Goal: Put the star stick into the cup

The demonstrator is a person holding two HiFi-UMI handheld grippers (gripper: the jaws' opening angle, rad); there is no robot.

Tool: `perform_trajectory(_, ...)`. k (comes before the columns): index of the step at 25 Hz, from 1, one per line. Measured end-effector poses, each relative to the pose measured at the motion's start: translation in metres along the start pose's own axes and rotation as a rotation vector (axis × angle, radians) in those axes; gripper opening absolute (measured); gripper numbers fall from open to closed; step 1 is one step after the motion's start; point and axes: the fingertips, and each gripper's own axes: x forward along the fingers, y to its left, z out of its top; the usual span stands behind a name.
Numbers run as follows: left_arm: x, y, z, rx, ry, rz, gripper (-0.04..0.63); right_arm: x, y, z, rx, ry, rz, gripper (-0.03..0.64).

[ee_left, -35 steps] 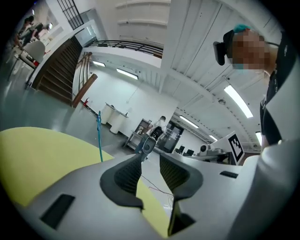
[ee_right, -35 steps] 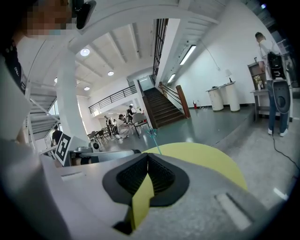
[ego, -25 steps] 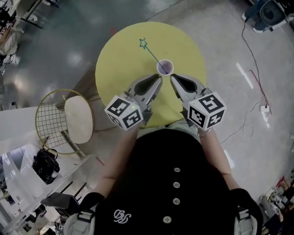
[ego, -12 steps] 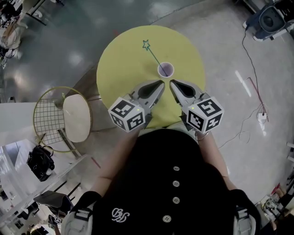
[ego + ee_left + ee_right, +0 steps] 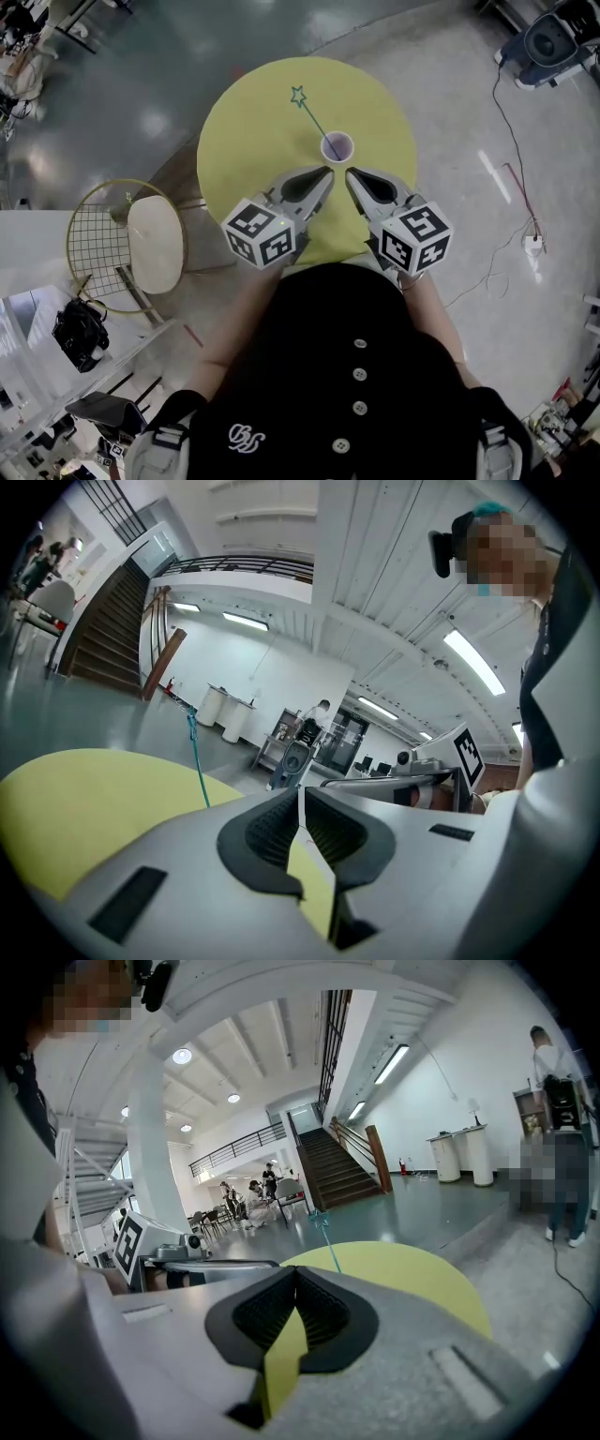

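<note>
- Thin green star stick (image 5: 314, 117), with a small star drawn in outline at its top end.
- Stands with its low end in the cup (image 5: 337, 146) and leans up and away to the left, star end over the round yellow bench (image 5: 244, 150).
- Small round cup, white at the rim and purple inside, near the middle of the bench.
- Fingers of the left gripper (image 5: 326, 173): just pulled shut, dark ribbed pads pressed together at the tips, nothing between them.
- Fingers of the right gripper (image 5: 349, 174): pressed together too, holding nothing.
- Both tips close to the cup on its near side, a little apart from it and from each other, touching neither cup nor stick.
- Held side by side over the near half of the bench, almost level and tipped a little down, slanting in toward each other like a V.
- Marker cubes (image 5: 260, 232) with black and white squares at the back ends, close to the person's black top with buttons.
</note>
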Motion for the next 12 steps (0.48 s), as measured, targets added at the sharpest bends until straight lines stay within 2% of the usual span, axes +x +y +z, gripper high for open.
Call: perform_trajectory(12,0.0011,-0.0008,-0.0046,-0.026,0.007,-0.024,0.029,0.0032,0.0011,-0.0018,0.002,0.012,0.002,0.002)
